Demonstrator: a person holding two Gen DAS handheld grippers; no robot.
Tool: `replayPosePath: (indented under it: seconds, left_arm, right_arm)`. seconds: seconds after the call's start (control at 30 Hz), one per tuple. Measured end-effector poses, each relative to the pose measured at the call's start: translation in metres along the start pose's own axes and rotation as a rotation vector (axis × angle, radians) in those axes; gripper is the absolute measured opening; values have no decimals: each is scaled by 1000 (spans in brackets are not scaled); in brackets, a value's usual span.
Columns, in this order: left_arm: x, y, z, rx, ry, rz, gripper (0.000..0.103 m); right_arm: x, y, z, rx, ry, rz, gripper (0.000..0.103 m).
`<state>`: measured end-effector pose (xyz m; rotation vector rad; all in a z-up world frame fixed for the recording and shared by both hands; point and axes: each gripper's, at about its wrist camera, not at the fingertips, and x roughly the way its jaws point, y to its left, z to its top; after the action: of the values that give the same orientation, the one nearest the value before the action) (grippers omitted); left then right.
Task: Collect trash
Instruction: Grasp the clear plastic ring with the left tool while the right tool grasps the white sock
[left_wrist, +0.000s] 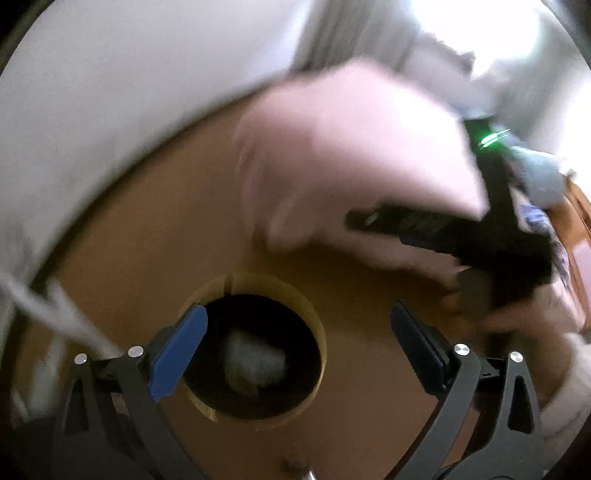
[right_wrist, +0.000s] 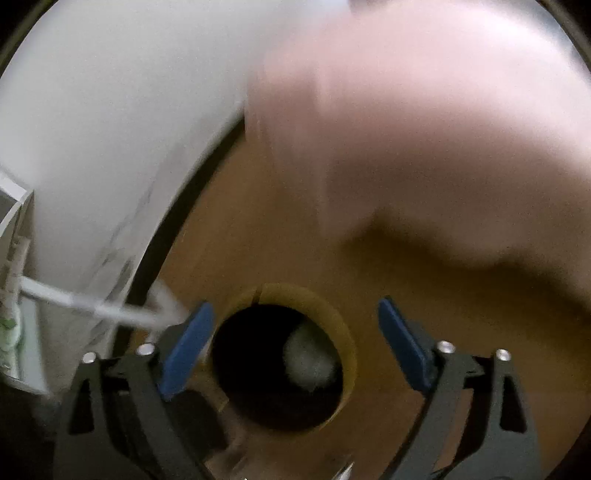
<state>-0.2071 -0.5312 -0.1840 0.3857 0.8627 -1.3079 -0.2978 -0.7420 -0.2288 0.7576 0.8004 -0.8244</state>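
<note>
Nearest, both grippers hang over the same round hole in a brown board. The left gripper has its jaws spread wide with nothing between the pads; the right gripper likewise stands wide and empty, pointing down at the opening.

Down in the dark of the hole lies a pale crumpled wad, which looks like the trash. It sits at the bottom, touching neither gripper. So this piece seems to be dropped in and done with. I can't tell whether more rubbish waits elsewhere; none shows on the board here.

The hole has a yellowish rim, and apart from the wad its inside reads only as black.

Further off, a blurred pink mass, cloth or a sleeve perhaps, crosses above the board to the right. To the left a white surface curves away, with a white rod blurred beside it.
</note>
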Motion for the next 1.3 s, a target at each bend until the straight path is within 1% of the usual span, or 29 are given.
replayPosePath:
  seconds: [0.03, 0.07, 0.13, 0.17, 0.23, 0.27, 0.37, 0.43, 0.47, 0.5, 0.53, 0.6, 0.7, 0.73, 0.77, 0.83, 0.87, 0.9, 0.97, 1.0, 1.03, 1.07, 1.1, 1.13, 1.23, 1.3]
  left_arm:
    - [-20, -12, 13, 51, -59, -3, 97]
    - [-49, -25, 29, 113, -130, 8, 97]
    - [-92, -35, 46, 159, -222, 33, 97]
    - [-118, -33, 53, 169, -273, 40, 97]
    - [-163, -20, 63, 153, -350, 63, 97]
    - [-184, -8, 66, 128, -375, 94, 97]
    - [-242, 40, 62, 39, -404, 240, 97]
    - [-273, 78, 51, -31, -410, 337, 97]
    - [-291, 101, 40, -83, -406, 407, 97]
    - [-310, 125, 26, -142, -398, 486, 97]
    - [-325, 144, 14, -190, -388, 549, 97]
    - [-361, 187, -21, -308, -356, 689, 97]
    - [-406, 241, -70, -483, -302, 853, 97]
    - [-418, 259, -86, -549, -278, 892, 97]
    - [-428, 271, -98, -586, -265, 904, 97]
    - [-438, 295, -117, -641, -221, 916, 97]
    - [-436, 296, -126, -651, -206, 913, 97]
    - [-435, 305, -131, -668, -189, 895, 97]
    - [-430, 317, -136, -697, -155, 889, 97]
    - [-426, 322, -135, -693, -135, 888, 97]
    - [-421, 323, -129, -684, -121, 883, 97]
    - [-417, 327, -128, -676, -112, 881, 97]
    - [-413, 332, -130, -679, -104, 881, 97]
    - [-409, 340, -133, -686, -97, 875, 97]
    - [-401, 358, -137, -710, -65, 849, 97]
    - [-395, 366, -140, -709, -40, 863, 96]
  right_arm:
    - [-28, 6, 5, -40, -116, -48, 97]
    - [-54, 12, 11, -71, -218, -99, 97]
    - [-95, 24, 20, -104, -358, -135, 97]
    - [-114, 32, 25, -118, -410, -135, 97]
    - [-140, 51, 34, -154, -471, -117, 97]
    - [-150, 63, 36, -177, -493, -99, 97]
    - [-175, 114, 36, -244, -539, 15, 97]
    - [-183, 162, 29, -310, -545, 141, 97]
    - [-184, 186, 25, -353, -542, 193, 97]
    - [-184, 220, 18, -427, -526, 254, 97]
    - [-183, 244, 13, -486, -505, 298, 97]
    - [-182, 292, 0, -601, -463, 386, 97]
    - [-182, 367, -24, -732, -382, 536, 97]
    - [-183, 391, -33, -777, -355, 581, 97]
    - [-185, 416, -43, -828, -333, 624, 97]
    - [-184, 458, -64, -927, -290, 670, 97]
    - [-184, 476, -79, -979, -263, 686, 97]
    - [-179, 497, -94, -1038, -223, 698, 97]
    - [-166, 530, -119, -1127, -126, 720, 97]
    - [-161, 545, -122, -1156, -89, 727, 97]
    - [-155, 560, -133, -1192, -58, 725, 97]
    - [-152, 575, -144, -1224, -45, 720, 97]
    - [-146, 581, -151, -1245, -39, 716, 97]
    - [-144, 580, -153, -1258, -34, 709, 97]
    - [-136, 595, -161, -1281, -31, 677, 97]
    - [-126, 602, -164, -1278, -23, 654, 97]
